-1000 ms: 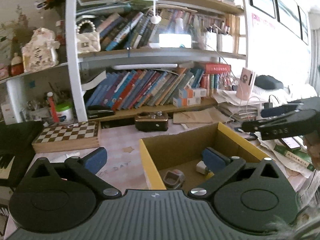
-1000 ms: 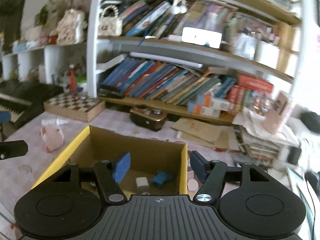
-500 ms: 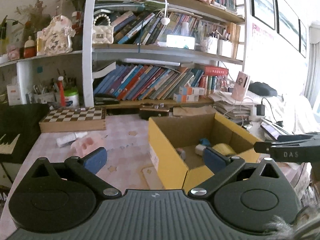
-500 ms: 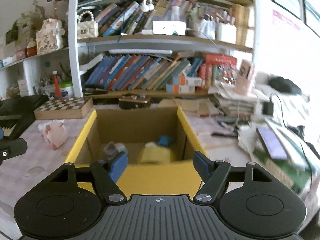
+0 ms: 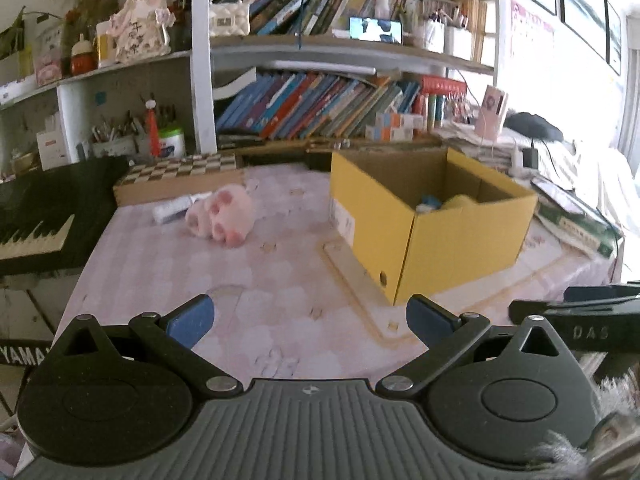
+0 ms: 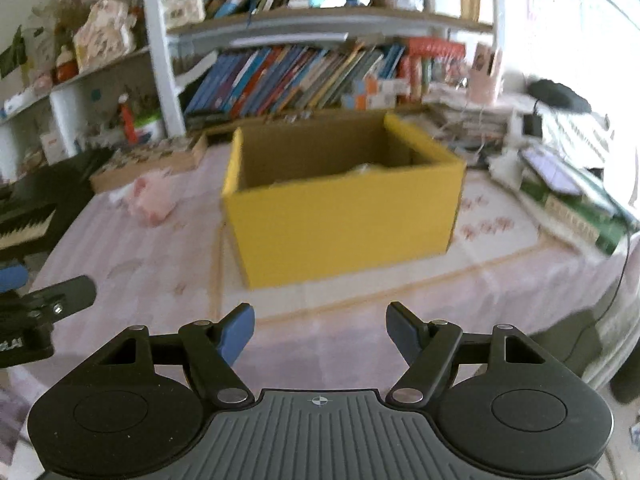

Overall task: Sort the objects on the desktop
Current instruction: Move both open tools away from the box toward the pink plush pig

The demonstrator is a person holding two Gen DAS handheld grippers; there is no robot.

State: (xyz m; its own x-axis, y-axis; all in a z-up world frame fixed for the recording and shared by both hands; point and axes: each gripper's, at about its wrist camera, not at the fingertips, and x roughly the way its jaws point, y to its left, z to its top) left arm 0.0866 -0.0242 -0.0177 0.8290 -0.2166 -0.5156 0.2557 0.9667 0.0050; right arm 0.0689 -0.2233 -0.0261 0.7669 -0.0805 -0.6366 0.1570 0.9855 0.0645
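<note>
I hold both claws spread and empty above the near edge of the desk point(image 5: 160, 264), the left claw point(image 5: 310, 322) low centre in its view, the right claw point(image 6: 320, 330) likewise. The yellow box point(image 5: 460, 236) sits right of centre, open-topped, I judge as the bin for sorting; the pink plush point(image 5: 220, 220) lies left of it, well apart, near the chessboard point(image 5: 180, 172). Only the left view shows a blue thing and a yellow lump inside the box; the right view blurs them.
</note>
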